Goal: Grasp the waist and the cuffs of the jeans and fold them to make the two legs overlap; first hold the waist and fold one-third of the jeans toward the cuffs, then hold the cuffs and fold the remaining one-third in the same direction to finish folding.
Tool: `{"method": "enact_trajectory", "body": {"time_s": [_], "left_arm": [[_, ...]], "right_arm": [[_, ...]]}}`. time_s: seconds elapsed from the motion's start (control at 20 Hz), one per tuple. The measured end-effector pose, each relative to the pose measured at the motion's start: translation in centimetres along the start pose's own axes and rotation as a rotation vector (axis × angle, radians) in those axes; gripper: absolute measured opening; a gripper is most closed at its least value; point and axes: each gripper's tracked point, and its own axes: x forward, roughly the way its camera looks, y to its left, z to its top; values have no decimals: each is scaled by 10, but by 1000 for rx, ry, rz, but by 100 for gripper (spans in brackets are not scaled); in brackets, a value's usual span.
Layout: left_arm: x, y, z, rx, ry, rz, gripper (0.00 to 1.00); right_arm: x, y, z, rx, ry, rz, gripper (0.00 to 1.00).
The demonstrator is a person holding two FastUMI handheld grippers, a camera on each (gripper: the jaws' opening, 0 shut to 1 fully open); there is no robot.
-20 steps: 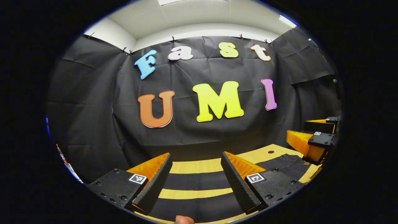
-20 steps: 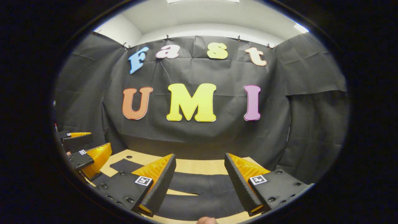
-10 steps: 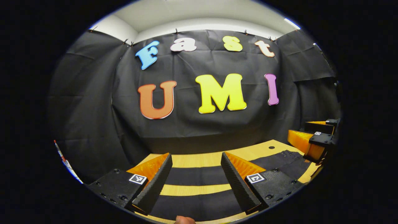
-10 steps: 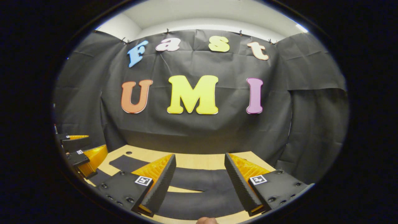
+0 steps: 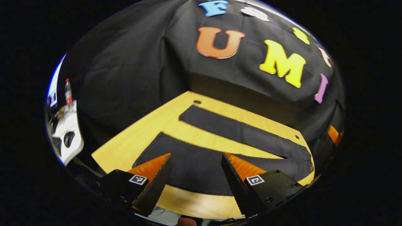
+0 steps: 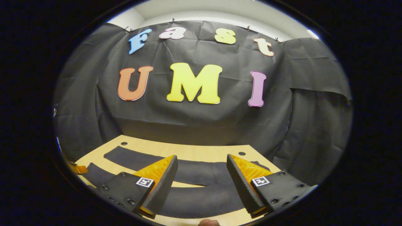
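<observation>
Jeans (image 5: 201,163) lie flat and unfolded on my wooden worktop (image 5: 132,138), legs splayed apart in a V. In the left gripper view, my left tongs (image 5: 196,180) hang open and empty above the nearer leg, its cuff (image 5: 154,147) just ahead to the left; the waist (image 5: 301,160) sits far right, too dim to read clearly. In the right gripper view, my right tongs (image 6: 201,182) gape open, empty, over the jeans (image 6: 194,201). I'd judge the first fold unstarted: I should pinch the near cuff and near waist edge together, lifting evenly so the legs stack squarely.
</observation>
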Motion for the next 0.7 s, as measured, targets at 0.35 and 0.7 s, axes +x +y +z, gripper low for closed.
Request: {"method": "enact_trajectory", "body": {"time_s": [0.35,0.7], "left_arm": [[26,59,-41,-385,224,68,99],[38,70,-60,-589,332,103,100]], "right_arm": [[3,5,13,-46,-11,-23,94],[5,-63,-3,32,72,-165,94]]}}
